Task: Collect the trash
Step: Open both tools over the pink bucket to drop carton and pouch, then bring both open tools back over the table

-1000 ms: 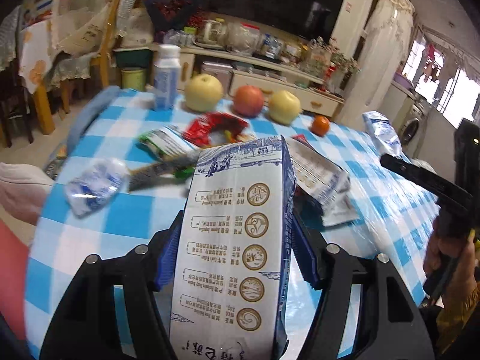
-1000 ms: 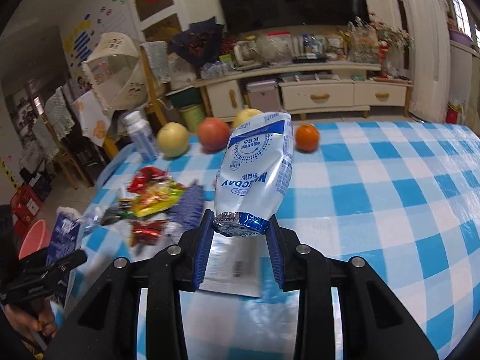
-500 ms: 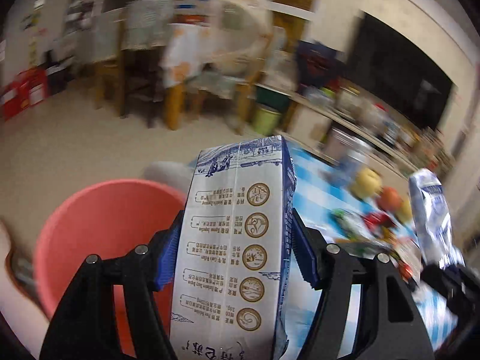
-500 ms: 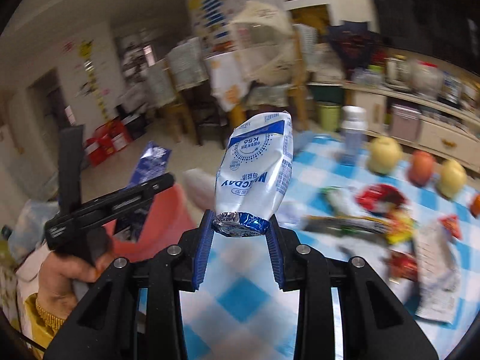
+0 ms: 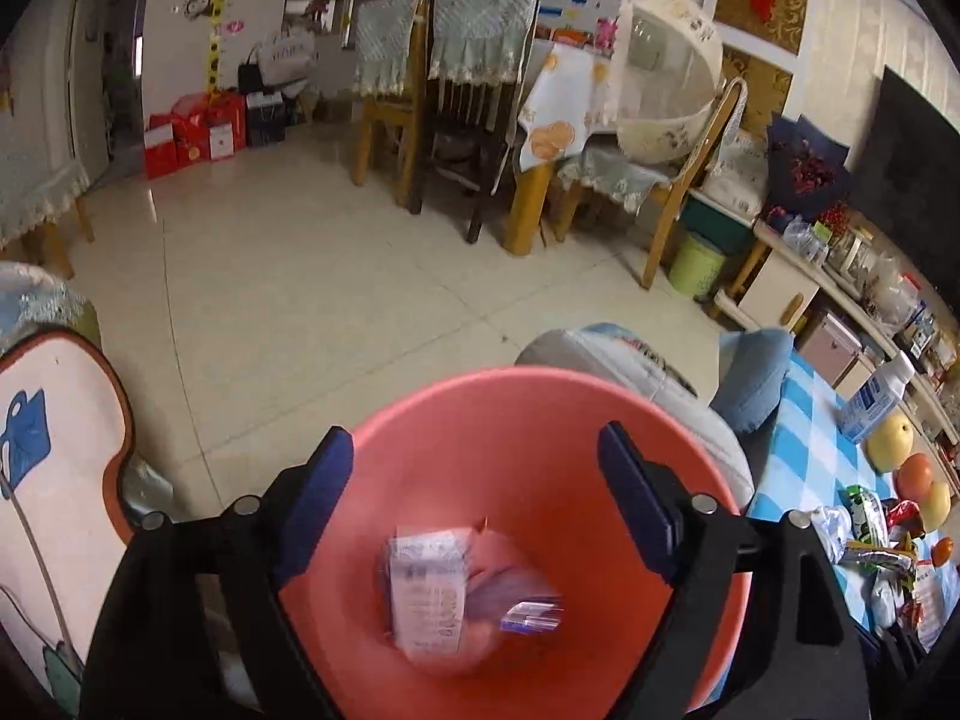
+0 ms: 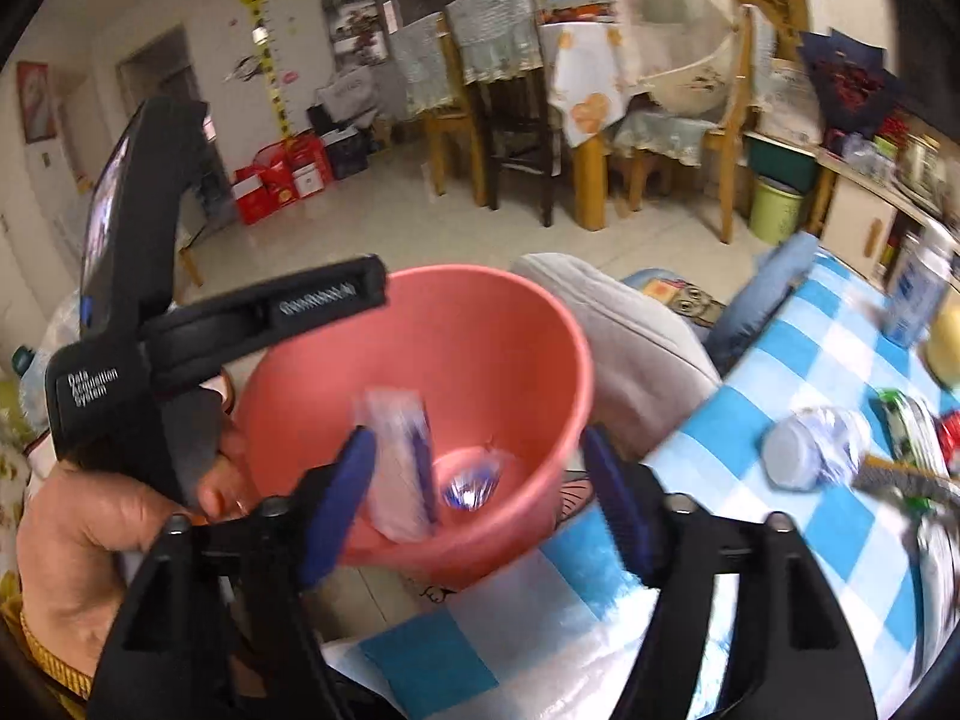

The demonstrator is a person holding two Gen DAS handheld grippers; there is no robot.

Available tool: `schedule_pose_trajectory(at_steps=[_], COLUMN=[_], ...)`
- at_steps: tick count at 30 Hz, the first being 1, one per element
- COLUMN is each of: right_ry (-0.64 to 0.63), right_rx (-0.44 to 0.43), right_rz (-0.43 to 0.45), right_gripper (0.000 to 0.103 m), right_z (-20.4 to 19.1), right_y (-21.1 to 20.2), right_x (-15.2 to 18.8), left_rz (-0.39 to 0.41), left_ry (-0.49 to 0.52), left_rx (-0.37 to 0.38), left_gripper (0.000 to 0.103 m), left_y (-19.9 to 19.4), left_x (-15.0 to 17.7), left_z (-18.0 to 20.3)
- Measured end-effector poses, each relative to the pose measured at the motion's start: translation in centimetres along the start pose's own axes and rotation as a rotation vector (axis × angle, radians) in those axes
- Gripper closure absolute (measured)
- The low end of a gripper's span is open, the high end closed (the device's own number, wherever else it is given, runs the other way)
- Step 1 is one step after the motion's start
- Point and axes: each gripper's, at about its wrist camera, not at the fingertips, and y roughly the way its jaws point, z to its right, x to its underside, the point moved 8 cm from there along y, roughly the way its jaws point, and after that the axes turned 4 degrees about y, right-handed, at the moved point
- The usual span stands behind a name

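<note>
One pink bucket point(image 5: 540, 420), two wrappers point(image 5: 429, 600) inside, two claws point(image 5: 474, 480)

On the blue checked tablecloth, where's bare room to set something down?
The blue-and-white checked tablecloth is bare along its near edge, between the pink plastic bucket and the crumpled clear plastic bottle. Beyond that bottle, wrappers and fruit crowd it.

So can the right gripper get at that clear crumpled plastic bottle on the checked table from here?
Probably yes. The right gripper has just opened with nothing pressed between its pads, and the crumpled bottle lies uncovered near the table edge, just to its right, with nothing between them.
</note>
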Motion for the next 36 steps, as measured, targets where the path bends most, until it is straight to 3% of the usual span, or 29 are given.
schedule_pose_trajectory(at_steps=[3,8,11,23,36], right_ry=[0.035,0.103,0.124,0.193,0.249], right_rx=[0.039,0.081,0.113,0.187,0.212], right_rz=[0.034,0.066,0.089,0.181,0.235], right_gripper=[0.016,0.013,0.013,0.009,0.008], right_z=[1.7,5.0,6.6,11.7,15.7], right_y=[-2.1,-5.8,-8.1,-14.6,-18.5], right_x=[1.3,3.3,4.6,8.0,9.4], left_rz=[0.081,0.193,0.194,0.234,0.218], left_ry=[0.017,0.094,0.137,0.324,0.474], left_rx=[0.056,0.141,0.223,0.336,0.368], left_gripper=[0.014,0.014,0.014,0.014,0.014], left_y=[-1.5,-3.5,-4.4,-8.9,-9.4], left_x=[-0.7,-1.4,-1.2,1.5,5.3], left_z=[1.4,5.6,8.6,17.3,22.7])
